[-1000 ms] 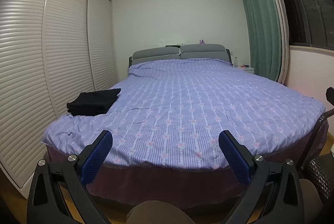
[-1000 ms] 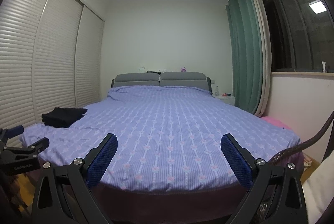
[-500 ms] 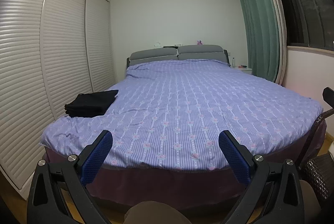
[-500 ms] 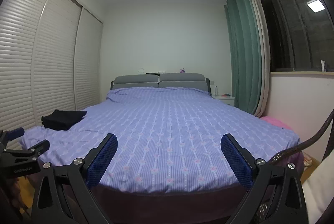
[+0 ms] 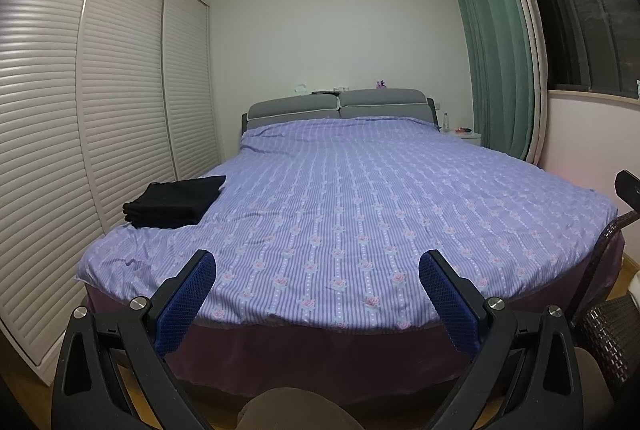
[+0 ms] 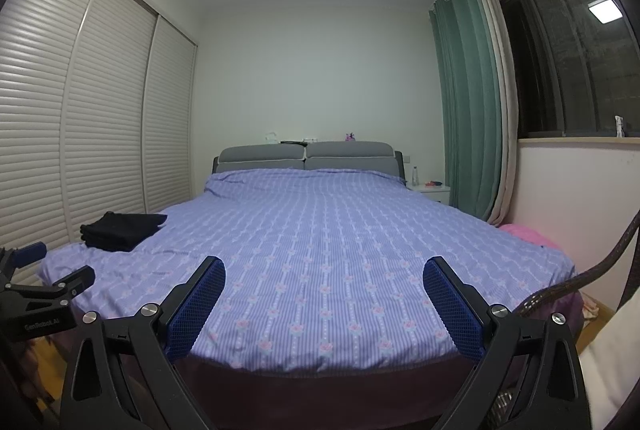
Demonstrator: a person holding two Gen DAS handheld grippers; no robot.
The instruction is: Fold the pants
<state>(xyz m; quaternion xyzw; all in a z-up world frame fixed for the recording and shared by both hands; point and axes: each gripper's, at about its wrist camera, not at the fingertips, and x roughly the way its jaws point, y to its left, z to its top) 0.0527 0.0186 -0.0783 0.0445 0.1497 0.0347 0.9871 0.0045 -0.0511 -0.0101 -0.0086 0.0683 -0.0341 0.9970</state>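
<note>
Two grippers, left gripper [image 5: 318,270], right gripper [image 6: 324,276], both agape; one folded pants [image 5: 174,201]; one bed [image 5: 360,189]

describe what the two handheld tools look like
Both are black plastic two-finger tools. The left tool and the right tool have blue mesh-textured pads and silver round bolts at the joints. The left tool's body bears pale lettering.

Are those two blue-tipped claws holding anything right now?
Nothing. The left gripper and right gripper are both open and empty; the folded black pants lie untouched on the bed.
</note>
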